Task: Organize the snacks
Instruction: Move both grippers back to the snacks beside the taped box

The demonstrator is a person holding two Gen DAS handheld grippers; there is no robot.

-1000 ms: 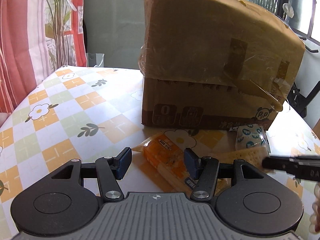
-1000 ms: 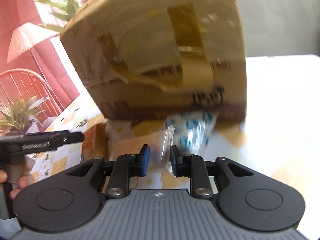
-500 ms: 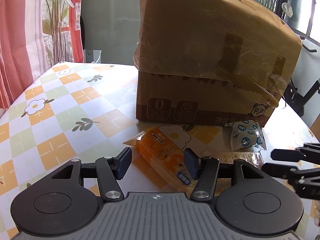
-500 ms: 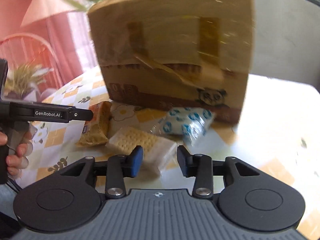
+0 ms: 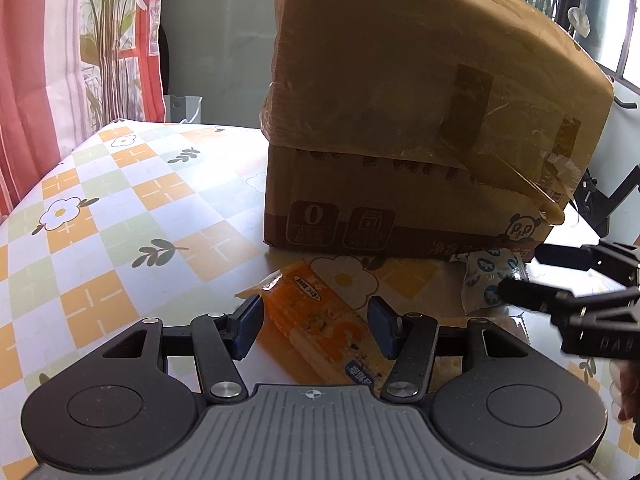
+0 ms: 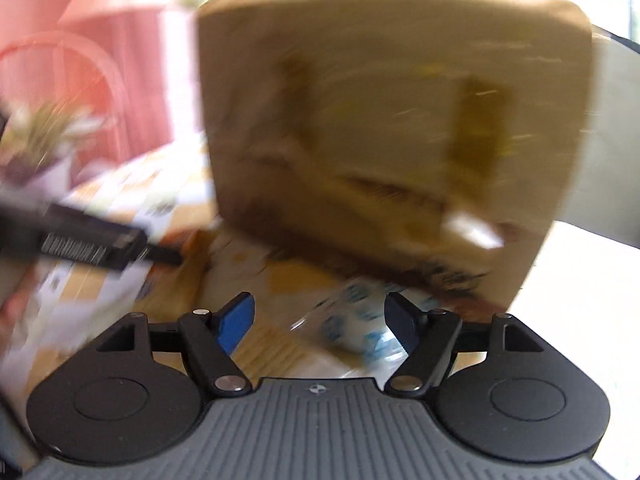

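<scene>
Jaws of your left hand-held gripper [image 5: 315, 326] stand spread on either side of the orange snack packet [image 5: 320, 330], which lies flat on the tabletop [image 5: 120, 216], not yet pinched. Your right hand-held gripper [image 6: 320, 320] is spread too, empty, aimed at the blue-and-white snack packet [image 6: 360, 332]; that view is blurred. Both packets, and a pale cracker pack you can barely see, lie just before the taped cardboard box [image 5: 420, 120]. Nothing looks sorted yet; every snack remains to be gathered.

The right claw [image 6: 320, 322] has spread wider, nearing the blue-spotted packet [image 6: 360, 328].
</scene>
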